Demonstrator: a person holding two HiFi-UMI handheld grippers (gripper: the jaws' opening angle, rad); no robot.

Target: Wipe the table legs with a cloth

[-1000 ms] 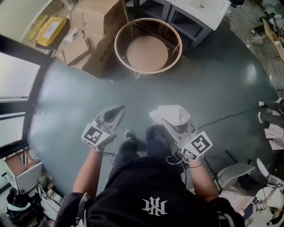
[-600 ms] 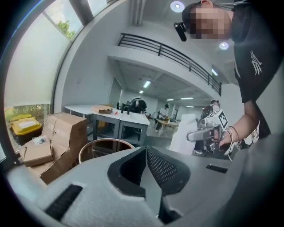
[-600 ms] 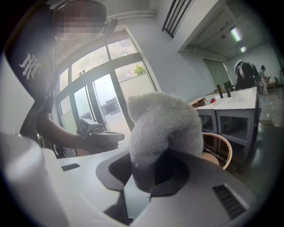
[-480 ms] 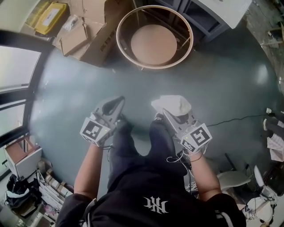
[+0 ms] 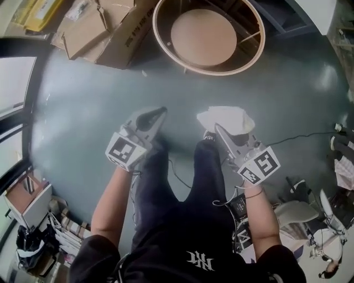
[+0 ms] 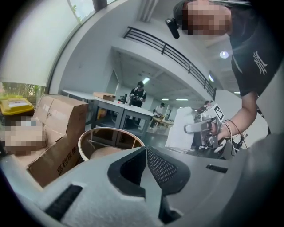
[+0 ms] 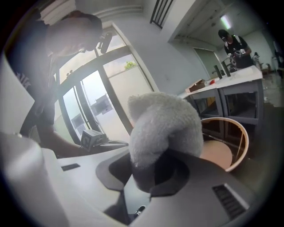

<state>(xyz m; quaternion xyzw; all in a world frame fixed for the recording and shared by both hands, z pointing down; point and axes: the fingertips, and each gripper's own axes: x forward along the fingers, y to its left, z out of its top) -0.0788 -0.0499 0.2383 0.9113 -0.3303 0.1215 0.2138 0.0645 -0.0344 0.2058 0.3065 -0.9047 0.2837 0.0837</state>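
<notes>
A round table with a pale wooden rim (image 5: pixel 206 72) stands on the grey floor ahead of me; thin struts show under its rim. The same table's rim appears in the left gripper view (image 6: pixel 88 138) and in the right gripper view (image 7: pixel 242 133). My right gripper (image 5: pixel 224 130) is shut on a white fluffy cloth (image 5: pixel 225 118), which bulges up from between the jaws (image 7: pixel 162 128). My left gripper (image 5: pixel 156 115) is held level beside it, jaws shut on nothing (image 6: pixel 145 153). Both grippers hover above the floor, well short of the table.
Cardboard boxes (image 5: pixel 110 33) lie left of the table. A grey desk (image 5: pixel 287 11) stands behind it. A black cable (image 5: pixel 298 137) crosses the floor at right, near a chair base (image 5: pixel 293 210). A glass wall (image 5: pixel 11 110) runs along the left. A person (image 6: pixel 138 93) stands at a far desk.
The whole view has shifted forward: the round table now sits higher and nearer, and my legs have stepped toward it. Both grippers keep their grip and spacing.
</notes>
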